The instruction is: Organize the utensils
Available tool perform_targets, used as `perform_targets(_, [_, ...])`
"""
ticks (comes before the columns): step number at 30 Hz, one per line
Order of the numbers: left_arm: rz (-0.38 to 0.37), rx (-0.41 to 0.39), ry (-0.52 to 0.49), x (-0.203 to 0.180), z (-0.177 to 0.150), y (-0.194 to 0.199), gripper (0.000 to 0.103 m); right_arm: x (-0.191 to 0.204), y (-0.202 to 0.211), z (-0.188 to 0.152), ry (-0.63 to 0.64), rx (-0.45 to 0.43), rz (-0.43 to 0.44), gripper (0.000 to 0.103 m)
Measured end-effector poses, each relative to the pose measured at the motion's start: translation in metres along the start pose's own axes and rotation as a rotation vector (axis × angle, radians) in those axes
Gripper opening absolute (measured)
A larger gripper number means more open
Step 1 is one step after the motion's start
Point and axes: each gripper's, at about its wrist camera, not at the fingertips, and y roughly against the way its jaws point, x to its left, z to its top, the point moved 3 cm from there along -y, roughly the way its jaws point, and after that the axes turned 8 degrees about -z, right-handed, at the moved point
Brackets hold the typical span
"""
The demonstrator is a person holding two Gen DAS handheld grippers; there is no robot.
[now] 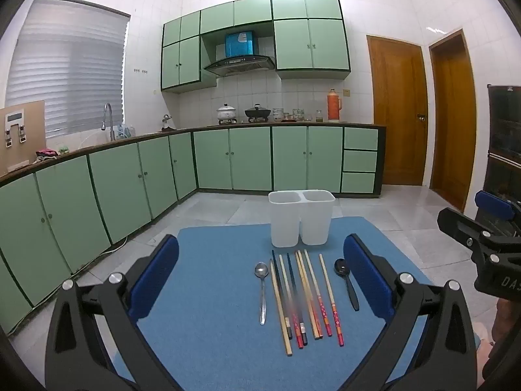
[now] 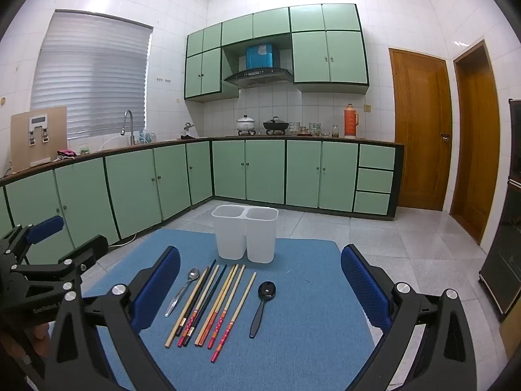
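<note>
Both grippers wide open, holding nothing: left gripper (image 1: pixel 260 280) and right gripper (image 2: pixel 260 286) hover above the near edge of the blue mat (image 1: pixel 211 293). White two-compartment holder (image 1: pixel 301 216) stands at the mat's far edge. Just in front of the holder lie a metal spoon (image 1: pixel 262 288), a row of chopsticks (image 1: pixel 304 293), and a black spoon (image 1: pixel 345 280).

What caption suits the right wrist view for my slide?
Open right tool above chopsticks, two spoons, empty caddy on mat.
</note>
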Motion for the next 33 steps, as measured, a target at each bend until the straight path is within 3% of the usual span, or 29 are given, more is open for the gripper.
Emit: perform_targets(33, [0.003,-0.022,0.004,0.0060,0.0028,0.0027,0.098,0.0005,0.0005,-0.0002,-0.003,0.000,0.000,0.097])
